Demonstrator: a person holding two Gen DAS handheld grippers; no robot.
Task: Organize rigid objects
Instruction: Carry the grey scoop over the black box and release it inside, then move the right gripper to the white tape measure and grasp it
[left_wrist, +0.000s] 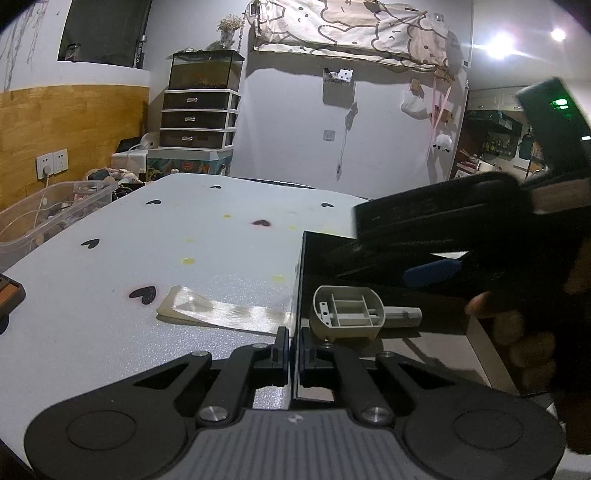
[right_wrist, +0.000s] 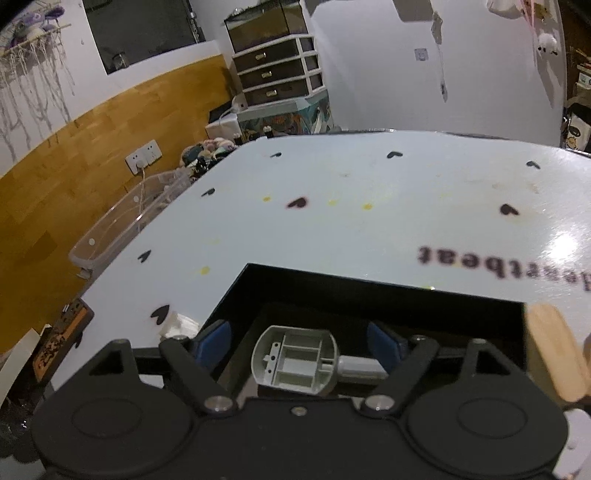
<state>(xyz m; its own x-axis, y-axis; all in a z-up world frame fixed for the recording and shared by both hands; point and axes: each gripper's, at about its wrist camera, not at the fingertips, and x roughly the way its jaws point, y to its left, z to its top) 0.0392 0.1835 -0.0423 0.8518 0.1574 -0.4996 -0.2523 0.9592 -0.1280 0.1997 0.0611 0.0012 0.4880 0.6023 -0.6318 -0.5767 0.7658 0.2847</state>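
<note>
A black open box (right_wrist: 388, 295) stands on the white table with heart prints (right_wrist: 369, 177). A grey plastic part with inner ribs and a short stem (right_wrist: 295, 363) lies on the box floor. My left gripper (left_wrist: 294, 347) is shut on the box's near left wall (left_wrist: 300, 280), one finger on each side. My right gripper (right_wrist: 299, 343) reaches into the box, open, with its blue pads (right_wrist: 212, 343) on either side of the grey part and apart from it. In the left wrist view the grey part (left_wrist: 345, 310) lies just past the wall, and a hand (left_wrist: 517, 332) holds the right gripper above it.
A shiny pale strip (left_wrist: 221, 312) lies on the table left of the box. A clear plastic bin (left_wrist: 55, 214) sits past the table's left edge. A light wooden piece (right_wrist: 554, 358) lies right of the box, and an orange-and-black item (right_wrist: 62, 339) at the near left edge.
</note>
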